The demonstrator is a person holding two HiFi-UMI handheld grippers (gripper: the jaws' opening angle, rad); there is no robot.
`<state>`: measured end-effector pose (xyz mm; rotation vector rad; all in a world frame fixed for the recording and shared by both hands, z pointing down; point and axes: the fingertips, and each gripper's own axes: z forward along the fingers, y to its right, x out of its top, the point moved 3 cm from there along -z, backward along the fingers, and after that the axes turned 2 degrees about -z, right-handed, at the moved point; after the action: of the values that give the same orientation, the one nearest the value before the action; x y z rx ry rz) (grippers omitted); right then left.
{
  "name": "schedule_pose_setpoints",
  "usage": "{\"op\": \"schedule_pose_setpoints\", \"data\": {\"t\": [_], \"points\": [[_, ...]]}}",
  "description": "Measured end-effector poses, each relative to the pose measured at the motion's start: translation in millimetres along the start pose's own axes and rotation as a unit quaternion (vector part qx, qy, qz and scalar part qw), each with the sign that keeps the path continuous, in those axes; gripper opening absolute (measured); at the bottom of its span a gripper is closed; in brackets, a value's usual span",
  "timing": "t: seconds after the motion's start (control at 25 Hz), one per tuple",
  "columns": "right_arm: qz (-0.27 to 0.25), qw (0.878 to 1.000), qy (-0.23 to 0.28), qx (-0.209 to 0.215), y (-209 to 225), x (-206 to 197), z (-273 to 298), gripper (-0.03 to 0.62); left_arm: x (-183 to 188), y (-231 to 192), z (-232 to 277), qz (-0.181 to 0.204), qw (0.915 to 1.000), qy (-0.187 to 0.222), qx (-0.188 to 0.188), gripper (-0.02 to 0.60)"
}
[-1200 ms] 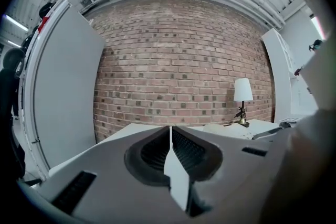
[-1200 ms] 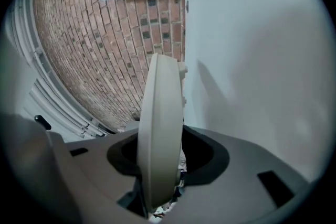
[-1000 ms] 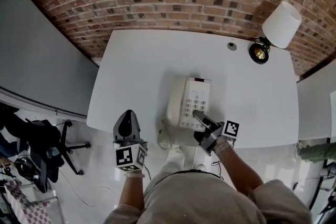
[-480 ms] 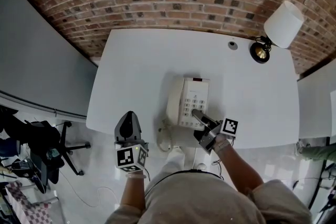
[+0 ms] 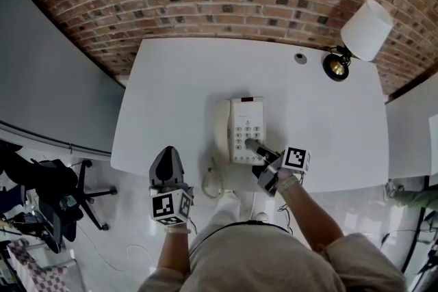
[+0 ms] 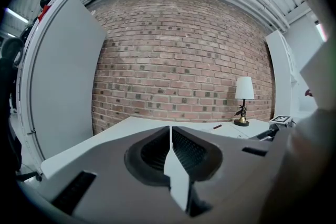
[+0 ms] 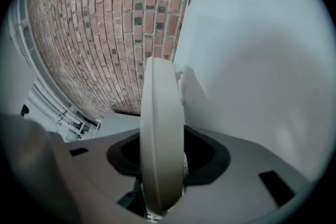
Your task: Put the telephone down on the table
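Note:
The cream telephone (image 5: pixel 245 128) lies level over the white table (image 5: pixel 171 85) near its front edge, handset (image 5: pixel 222 126) on its left side. Whether it touches the tabletop I cannot tell. Its coiled cord (image 5: pixel 212 181) hangs over the edge. My right gripper (image 5: pixel 252 146) is shut on the telephone's near edge. In the right gripper view the telephone body (image 7: pixel 160 128) stands edge-on, clamped in the right gripper (image 7: pixel 161 165). My left gripper (image 5: pixel 166 162) hovers off the table's front left, shut and empty. The left gripper view shows the left gripper (image 6: pixel 170 136) with its jaws together.
A brass lamp with a white shade (image 5: pixel 359 34) stands at the table's far right corner, a small round fitting (image 5: pixel 300 58) beside it. A brick wall runs behind the table. A dark office chair (image 5: pixel 61 195) stands on the floor at the left.
The telephone has turned from tilted to square with the table and shifted slightly left, with the right gripper rolling along with it. The left gripper has stayed put.

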<state>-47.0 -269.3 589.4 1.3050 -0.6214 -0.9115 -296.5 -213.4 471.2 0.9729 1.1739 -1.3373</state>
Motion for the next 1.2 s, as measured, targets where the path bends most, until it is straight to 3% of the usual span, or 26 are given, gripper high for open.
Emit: {"op": "schedule_pose_setpoints", "data": {"t": [0.48, 0.6, 0.88, 1.2], "points": [[-0.055, 0.995, -0.005, -0.078, 0, 6, 3, 0.192, -3, -1, -3, -0.011, 0.9999, -0.001, -0.004, 0.016], [-0.089, 0.991, -0.018, -0.099, -5, 7, 5, 0.206, -3, -1, -3, -0.012, 0.9999, 0.000, -0.005, 0.015], [-0.160, 0.974, -0.054, -0.153, -8, 11, 5, 0.266, -2, -1, 1, -0.017, 0.9998, 0.000, -0.010, 0.015], [-0.236, 0.942, -0.090, -0.223, 0, 14, 3, 0.305, -4, -2, 8, -0.019, 0.9998, -0.001, -0.011, 0.015]]}}
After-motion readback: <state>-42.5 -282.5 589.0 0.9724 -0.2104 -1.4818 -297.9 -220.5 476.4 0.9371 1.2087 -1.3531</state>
